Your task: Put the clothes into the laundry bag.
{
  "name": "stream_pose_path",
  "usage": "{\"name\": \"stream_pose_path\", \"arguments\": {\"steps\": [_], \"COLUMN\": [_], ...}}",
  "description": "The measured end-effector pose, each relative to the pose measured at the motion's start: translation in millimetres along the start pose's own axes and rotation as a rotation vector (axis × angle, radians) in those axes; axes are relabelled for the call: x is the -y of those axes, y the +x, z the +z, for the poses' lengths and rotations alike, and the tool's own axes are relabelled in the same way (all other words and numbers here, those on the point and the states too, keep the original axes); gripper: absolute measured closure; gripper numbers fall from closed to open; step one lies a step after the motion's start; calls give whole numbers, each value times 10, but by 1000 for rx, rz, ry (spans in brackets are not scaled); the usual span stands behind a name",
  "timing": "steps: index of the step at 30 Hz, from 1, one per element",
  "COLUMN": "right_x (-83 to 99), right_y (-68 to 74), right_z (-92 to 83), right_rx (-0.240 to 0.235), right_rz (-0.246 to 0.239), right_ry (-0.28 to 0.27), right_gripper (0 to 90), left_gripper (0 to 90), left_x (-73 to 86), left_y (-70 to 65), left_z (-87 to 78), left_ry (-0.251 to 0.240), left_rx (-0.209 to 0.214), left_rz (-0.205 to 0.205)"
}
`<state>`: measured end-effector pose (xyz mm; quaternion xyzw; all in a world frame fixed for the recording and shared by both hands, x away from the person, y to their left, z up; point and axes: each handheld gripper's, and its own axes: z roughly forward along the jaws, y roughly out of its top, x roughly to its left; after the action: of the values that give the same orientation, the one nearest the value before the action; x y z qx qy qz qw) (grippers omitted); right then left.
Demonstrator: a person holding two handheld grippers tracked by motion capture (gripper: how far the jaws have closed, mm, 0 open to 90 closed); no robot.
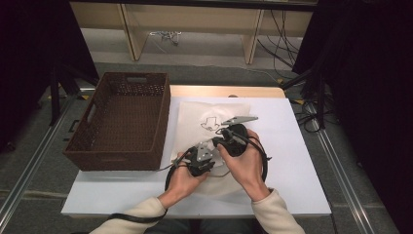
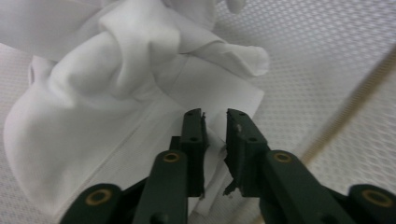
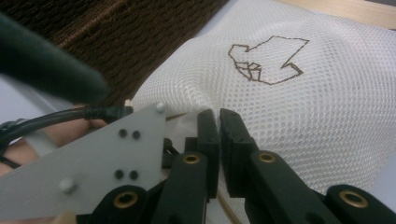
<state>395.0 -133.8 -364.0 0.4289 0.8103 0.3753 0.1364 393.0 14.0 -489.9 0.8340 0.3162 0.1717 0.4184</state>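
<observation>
A white mesh bag (image 1: 195, 117) with a brown outline logo (image 1: 210, 124) lies flat on the white table (image 1: 297, 185). Both hands meet over its near edge. In the left gripper view my left gripper (image 2: 215, 114) points at a bunched white cloth (image 2: 107, 93) with the mesh (image 2: 317, 56) around it; the jaws stand slightly apart and pinch nothing. My right gripper (image 3: 214, 114) is shut on a raised fold of the mesh bag (image 3: 289, 116), next to the left gripper's grey plate (image 3: 93, 158). In the high view the left gripper (image 1: 203, 157) sits just left of the right gripper (image 1: 229, 141).
A dark brown woven basket (image 1: 122, 122) stands at the table's left, close to the bag; its wall (image 3: 116, 32) rises behind the mesh. Cables trail from both grippers over the near table. Bare white tabletop lies to the right of the hands.
</observation>
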Motion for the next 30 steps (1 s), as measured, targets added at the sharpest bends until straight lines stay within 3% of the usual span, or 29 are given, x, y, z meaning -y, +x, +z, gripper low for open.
{"name": "stream_pose_path", "arguments": {"steps": [1, 2, 3, 4, 5, 6, 7, 11, 12, 13, 17, 19, 21, 24, 26, 27, 28, 30], "right_x": [0, 4, 6, 6, 6, 5, 10, 11, 11, 13, 27, 32, 37, 47, 49, 48, 43, 47], "right_y": [0, 16, 15, 18, 18, 7, 10, 14, 19, 18, -11, 2, -18, -8, -3, 15, -10, -20], "right_z": [0, -14, -16, -14, -14, -15, -7, -5, -12, -9, 9, -5, 14, 26, 30, 24, 32, 46], "right_rx": [0, -14, -14, -10, -10, -14, -15, -8, -1, -2, 3, -2, 4, -14, -15, -12, 6, -9], "right_rz": [0, 40, 43, 46, 46, 32, 33, 41, 46, 50, 19, 60, 10, 33, 39, 68, 19, -3], "right_ry": [0, 11, 13, 13, 13, 13, 8, 15, 20, 21, -3, 33, 27, 32, 32, 50, 40, 43], "right_gripper": [883, 883, 883, 883, 883, 883, 883, 883, 882, 882, 881, 881, 881, 881, 881, 881, 881, 881], "left_gripper": [701, 656, 625, 593, 593, 573, 548, 532, 532, 536, 546, 553, 554, 567, 574, 580, 584, 593], "left_x": [0, 12, 16, 16, 30, 39, 55, 103, 119, 161, 257, 304, 361, 414, 431, 440, 442, 425], "left_y": [0, -15, 3, 3, -18, 23, 12, 2, 16, 16, 25, 32, 38, 58, 66, 65, 67, 50], "left_z": [0, -54, -95, -95, -111, -189, -234, -430, -496, -576, -703, -749, -825, -872, -873, -859, -828, -778], "left_ry": [0, -6, 11, 11, -16, 28, 18, -1, -6, -5, 3, -1, 4, 12, 34, 35, 34, 37], "left_rx": [0, 13, 29, 29, 35, 49, 44, 43, 50, 49, 43, 38, 34, 29, 23, 27, 12, 16], "left_rz": [0, -20, 8, 8, -22, 47, 45, 50, 71, 58, 59, 61, 62, 81, 79, 68, 78, 82]}}
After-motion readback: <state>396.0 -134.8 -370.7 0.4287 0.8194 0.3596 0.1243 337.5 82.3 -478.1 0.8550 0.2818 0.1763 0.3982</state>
